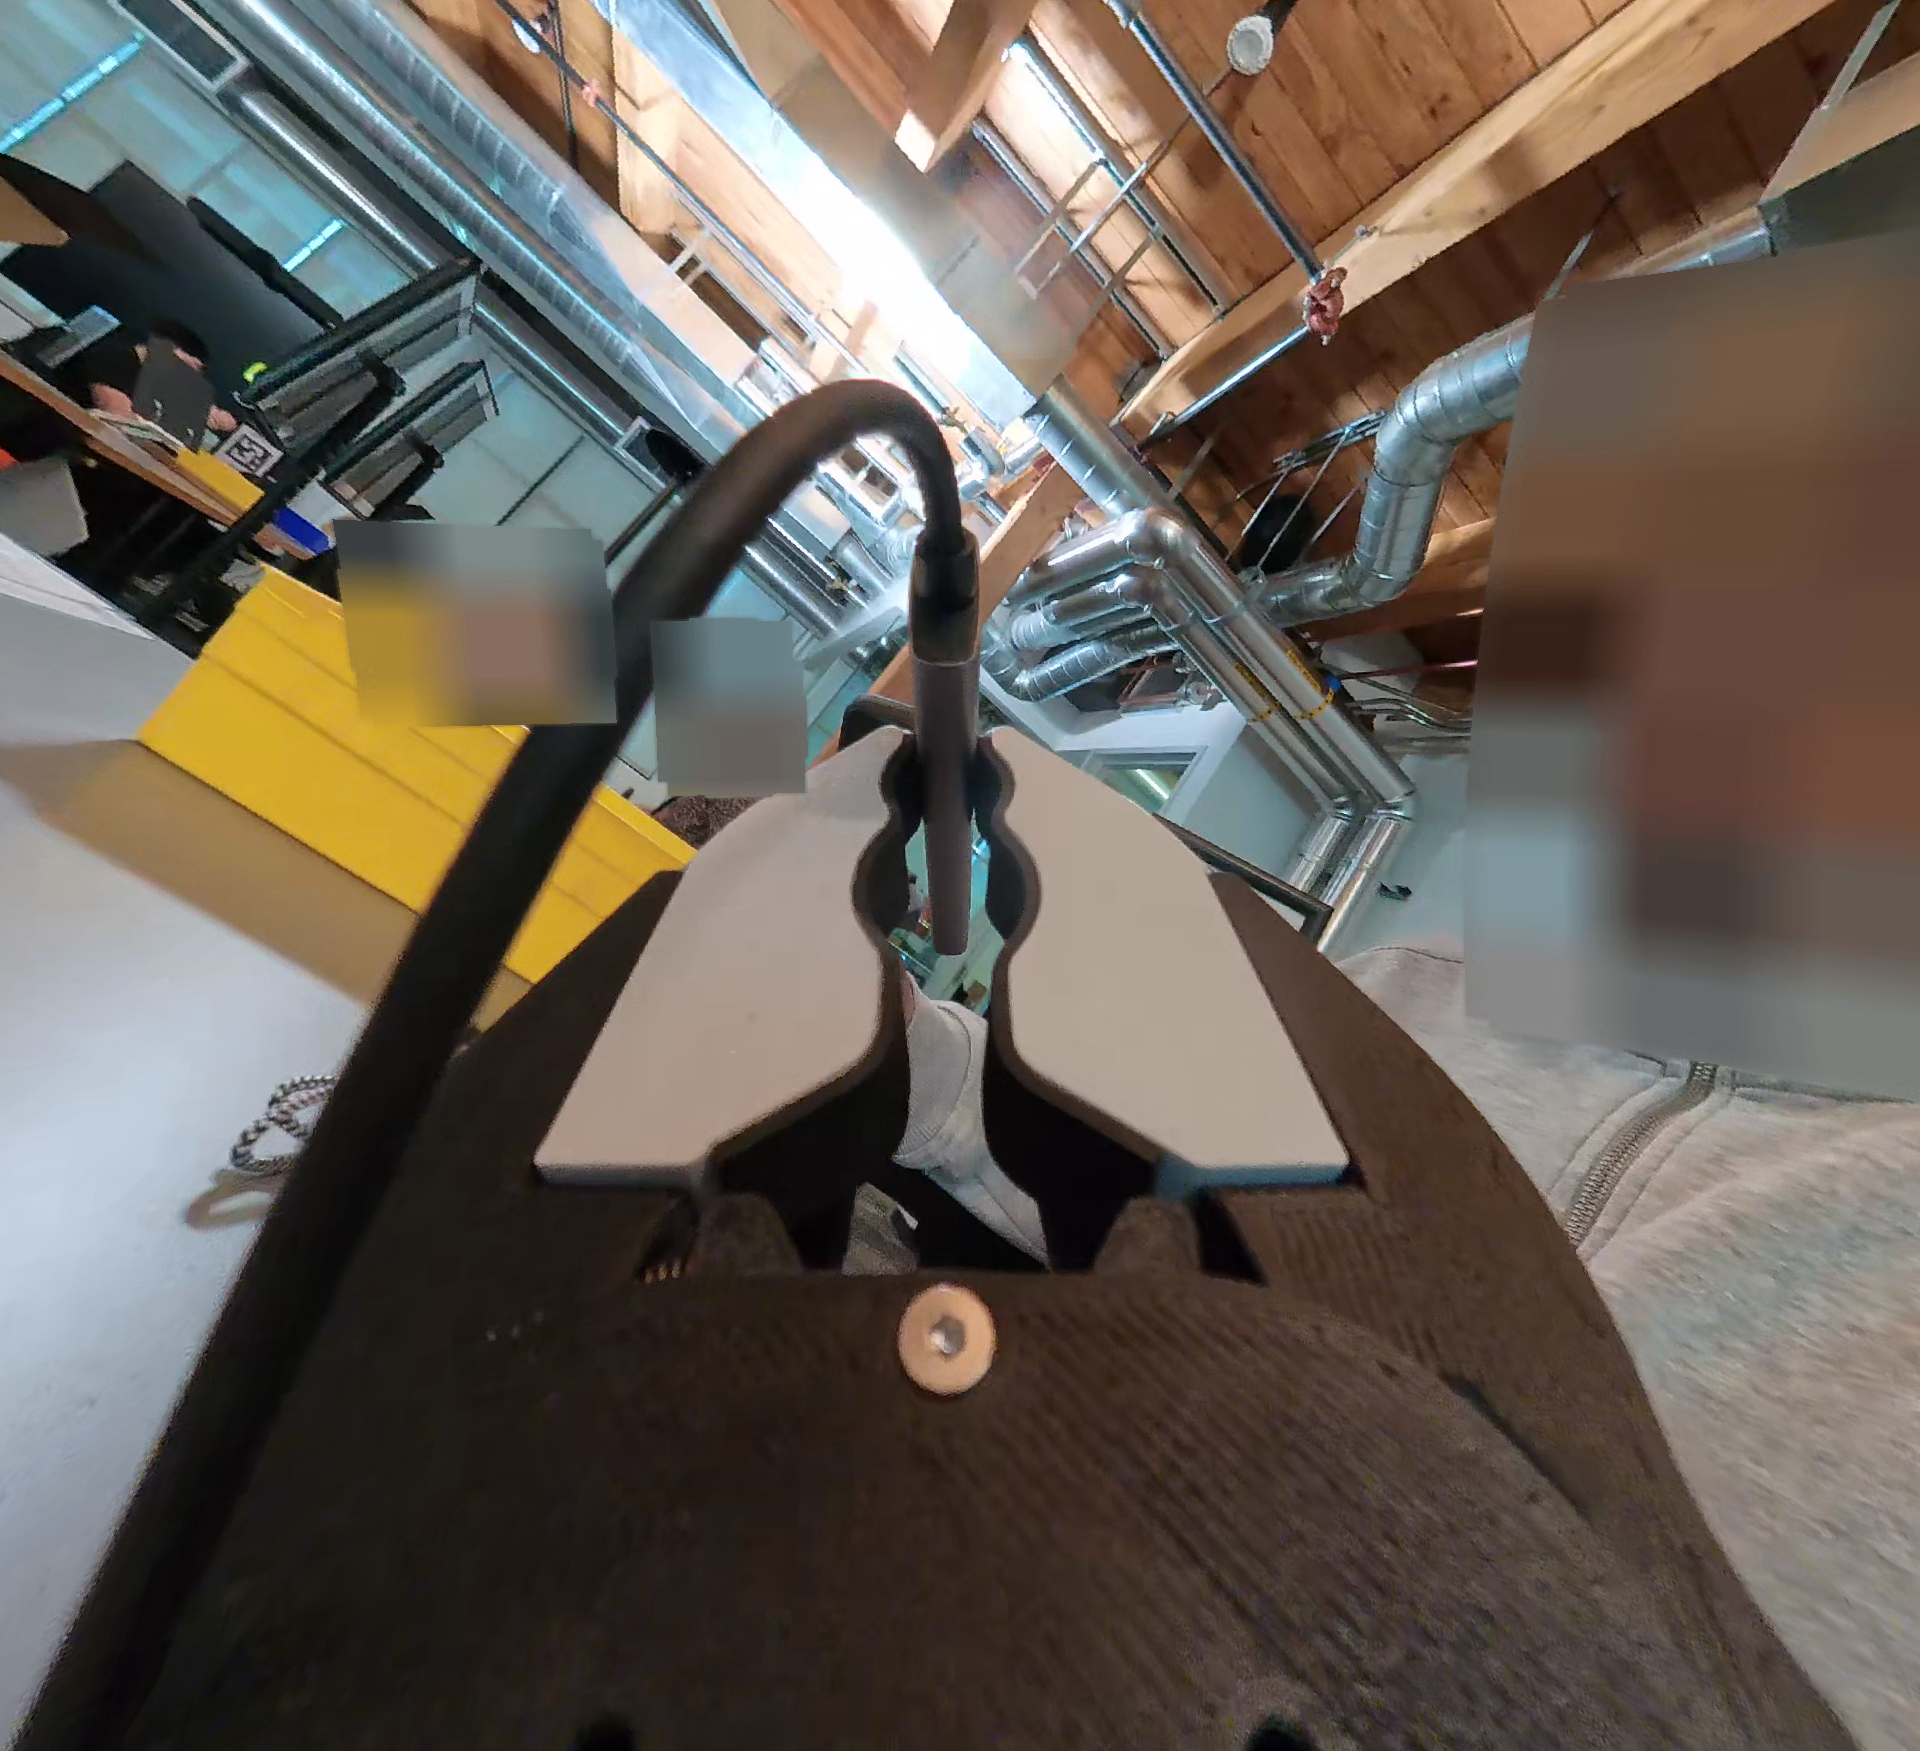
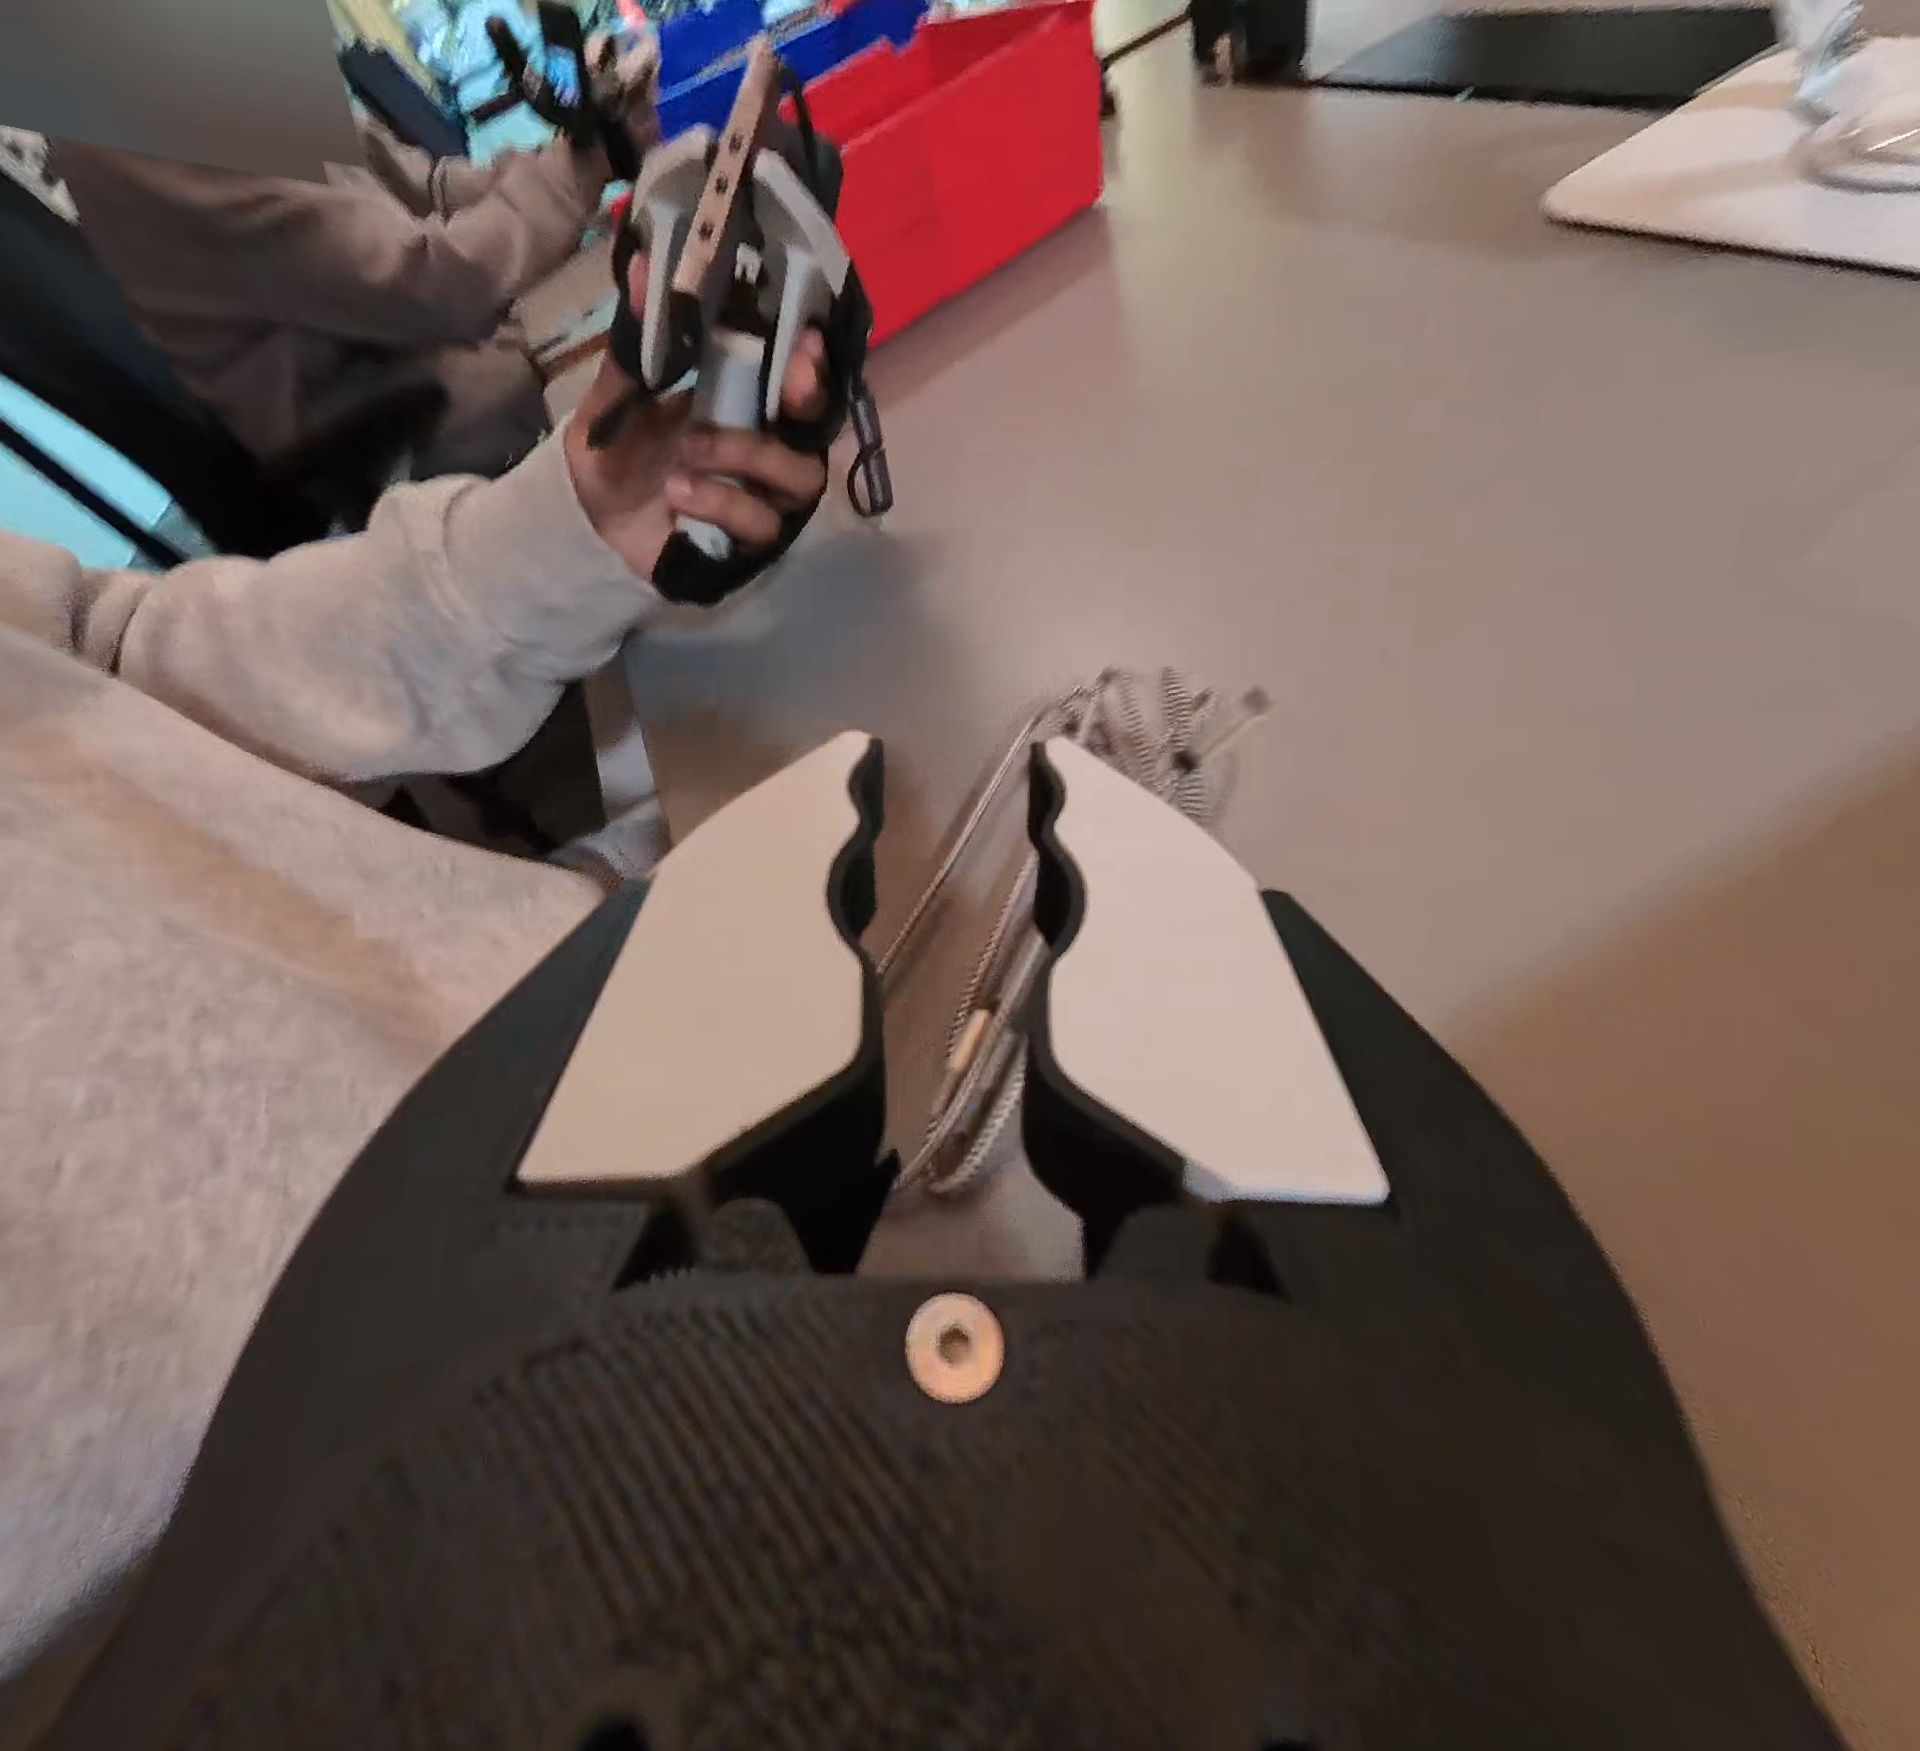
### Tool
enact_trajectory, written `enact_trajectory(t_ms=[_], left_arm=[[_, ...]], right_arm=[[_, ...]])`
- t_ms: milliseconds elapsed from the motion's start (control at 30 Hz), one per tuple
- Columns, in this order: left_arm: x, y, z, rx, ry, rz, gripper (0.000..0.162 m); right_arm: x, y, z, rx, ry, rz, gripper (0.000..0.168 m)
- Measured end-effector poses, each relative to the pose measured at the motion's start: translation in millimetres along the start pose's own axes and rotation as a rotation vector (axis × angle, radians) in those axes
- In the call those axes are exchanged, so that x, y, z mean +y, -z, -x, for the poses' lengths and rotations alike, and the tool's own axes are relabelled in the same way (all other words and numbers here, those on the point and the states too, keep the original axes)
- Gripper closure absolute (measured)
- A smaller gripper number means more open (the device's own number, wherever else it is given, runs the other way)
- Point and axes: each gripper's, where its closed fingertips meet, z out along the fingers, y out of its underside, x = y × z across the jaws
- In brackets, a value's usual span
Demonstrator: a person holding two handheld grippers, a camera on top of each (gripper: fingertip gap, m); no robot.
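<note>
Cable plug [image 1: 948,797], slim and rigid, is clamped between the closed fingers of the left gripper [image 1: 945,766], raised off the surface [image 2: 1455,475]; its black lead looks pliable. Braided cable [image 2: 1132,735], soft, is seen on the surface beneath the right gripper [image 2: 954,766], whose fingers are parted and empty.

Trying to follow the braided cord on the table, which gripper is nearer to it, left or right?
Right. The right gripper hovers open directly over the braided cord, which shows between its fingers. The left gripper, raised and tilted upward, is shut on a black cable well away from it.
</note>
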Motion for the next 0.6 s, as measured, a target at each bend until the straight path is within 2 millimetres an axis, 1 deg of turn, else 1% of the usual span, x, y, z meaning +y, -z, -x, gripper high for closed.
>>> enact_trajectory(t_ms=[67, 100, 167, 233, 300, 400, 467, 500, 567, 600], left_arm=[[0.4, -0.4, 5.5, -0.001, 0.016, 0.015, 0.154], [-0.1, -0.2, 8.2, -0.002, 0.024, 0.016, 0.154], [-1.5, 0.2, 12.6, -0.001, 0.046, 0.008, 0.154], [-2.0, 0.7, 15.3, -0.003, 0.062, -0.002, 0.154], [-1.1, 0.9, 17.5, -0.012, 0.07, -0.005, 0.154], [3.4, 0.2, 24.3, -0.043, 0.065, 0.014, 0.155], [8.2, -2.1, 30.1, -0.06, 0.06, 0.036, 0.154], [11.4, -3.8, 33.0, -0.069, 0.057, 0.051, 0.154], [18.9, -7.9, 40.2, -0.086, 0.056, 0.077, 0.154], [22.8, -10.3, 44.4, -0.092, 0.058, 0.09, 0.154]], right_arm=[[-2.0, 4.9, -11.0, 0.063, -0.009, -0.051, 0.145], [0.9, 5.9, -18.5, 0.107, -0.004, -0.052, 0.147], [11.7, 4.8, -32.4, 0.194, 0.006, -0.008, 0.15], [19.7, 0.8, -39.5, 0.247, 0.021, 0.041, 0.152], [22.0, -7.0, -40.2, 0.264, 0.025, 0.061, 0.151], [27.8, -25.8, -40.3, 0.273, -0.011, 0.1, 0.149], [34.4, -37.5, -47.6, 0.327, -0.034, 0.141, 0.136], [37.8, -41.6, -52.7, 0.364, -0.041, 0.163, 0.135], [40.5, -49.9, -56.5, 0.382, -0.04, 0.188, 0.137], [42.2, -52.7, -58.7, 0.39, -0.04, 0.203, 0.146]])
